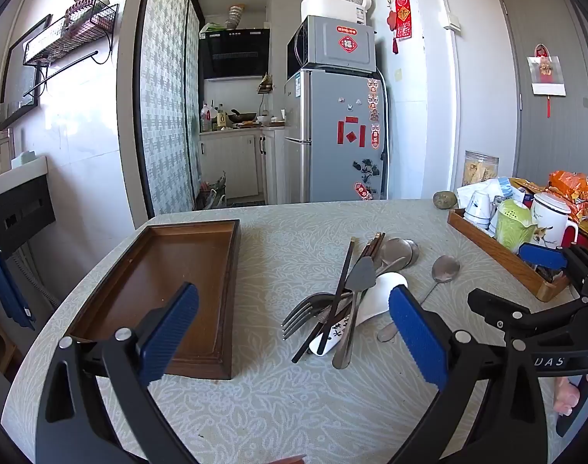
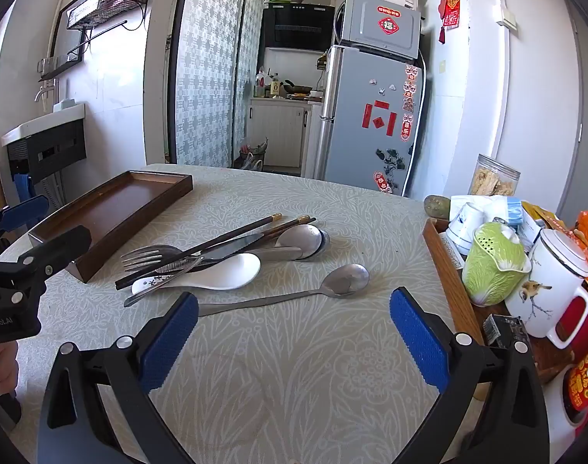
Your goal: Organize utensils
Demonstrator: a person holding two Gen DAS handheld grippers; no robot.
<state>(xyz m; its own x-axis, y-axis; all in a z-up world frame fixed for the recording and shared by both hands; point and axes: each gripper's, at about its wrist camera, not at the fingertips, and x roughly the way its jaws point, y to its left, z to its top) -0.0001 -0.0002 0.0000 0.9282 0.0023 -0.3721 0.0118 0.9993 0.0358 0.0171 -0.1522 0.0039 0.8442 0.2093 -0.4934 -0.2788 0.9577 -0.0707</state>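
1. Utensils lie in a loose heap near the middle of the table [image 2: 294, 367], which is covered with a pale grey-green cloth printed with white leaves and flowers.
2. Steel forks [image 2: 147, 257] with slim tines sit at the left end of the heap; a steel table knife [image 2: 232, 247] and dark chopsticks [image 2: 216, 243] with gold-coloured tips cross over them.
3. A glossy white ceramic soup spoon [image 2: 220, 272], broad and scoop-shaped with dark writing on its handle, lies under the knife and chopsticks.
4. Two round steel spoon bowls [image 2: 305, 241] rest stacked at the far end of the heap.
5. One long steel spoon [image 2: 332, 282] lies apart from the heap, just beside it, bowl up and handle running towards the right gripper's left pad.
6. A dark brown wooden tray [image 1: 185, 270], rectangular with a raised rim and a smooth reddish floor, sits left of the heap with nothing in it.
7. The left gripper [image 1: 294, 332] stands wide, its ribbed blue pads apart with nothing between them, above the table between tray and heap.
8. The right gripper [image 2: 294, 332] is equally wide and holds nothing, low over the cloth near the lone spoon.
9. A lighter wooden tray [image 2: 452, 282] at the right edge carries a cabbage-shaped green ceramic cup [image 2: 495, 266] and a white lidded mug [image 2: 553, 282] with a bird motif.
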